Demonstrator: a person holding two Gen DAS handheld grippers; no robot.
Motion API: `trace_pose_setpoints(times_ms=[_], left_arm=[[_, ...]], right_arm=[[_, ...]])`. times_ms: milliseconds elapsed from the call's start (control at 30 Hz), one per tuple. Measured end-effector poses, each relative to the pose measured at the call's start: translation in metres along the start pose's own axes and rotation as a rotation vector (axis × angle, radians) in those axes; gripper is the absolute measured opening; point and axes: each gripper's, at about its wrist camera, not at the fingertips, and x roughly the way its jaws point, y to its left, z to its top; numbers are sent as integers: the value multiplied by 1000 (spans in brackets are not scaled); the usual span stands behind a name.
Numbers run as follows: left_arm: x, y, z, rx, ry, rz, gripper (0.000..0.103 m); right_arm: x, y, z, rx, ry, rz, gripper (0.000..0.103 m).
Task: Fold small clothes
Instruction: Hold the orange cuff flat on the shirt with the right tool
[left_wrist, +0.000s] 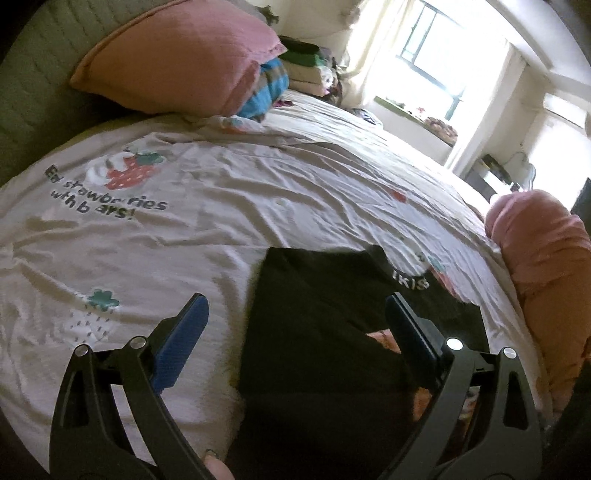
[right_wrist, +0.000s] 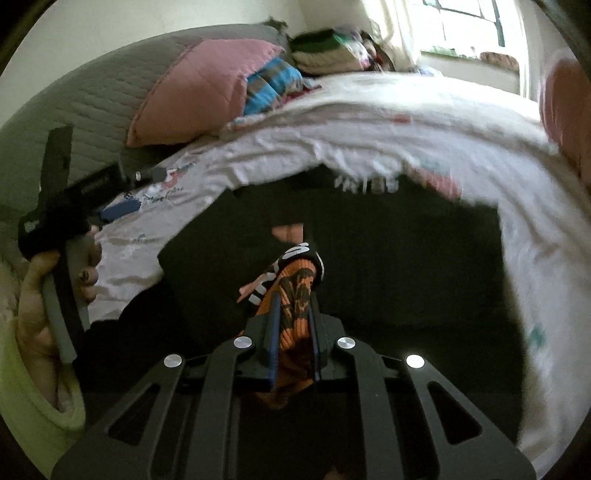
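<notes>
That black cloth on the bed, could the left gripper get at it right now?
Probably yes. The left gripper is open and empty, with the black cloth lying flat on the bedsheet straight ahead between its fingers, and nothing in between.

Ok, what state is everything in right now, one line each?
Left gripper: fingers open, empty.
Right gripper: fingers shut on the orange-and-black ribbed sock.
Black garment with white lettering: spread flat on the bedsheet.
White strawberry-print bedsheet: wrinkled.
</notes>
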Motion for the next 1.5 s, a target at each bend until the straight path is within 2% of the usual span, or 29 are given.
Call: trace_pose_setpoints(times_ms=[200, 333, 667, 933, 1267, 1500], left_arm=[[0, 12, 3, -35, -1, 0, 89], [2, 12, 2, -32, 5, -2, 89], [17, -16, -11, 76, 38, -10, 89], [32, -41, -23, 187, 58, -8, 89], [43, -66, -36, 292, 85, -23, 89], [55, -75, -44, 342, 124, 4, 89]], right_arm=[[-17, 6, 51, -160, -82, -75, 12], [-22, -7, 69, -190, -109, -146, 12], [1, -46, 51, -144, -50, -230, 12], [19, -62, 34, -103, -13, -287, 12], [27, -71, 29, -79, -1, -332, 13], [21, -85, 27, -25, -26, -379, 21]])
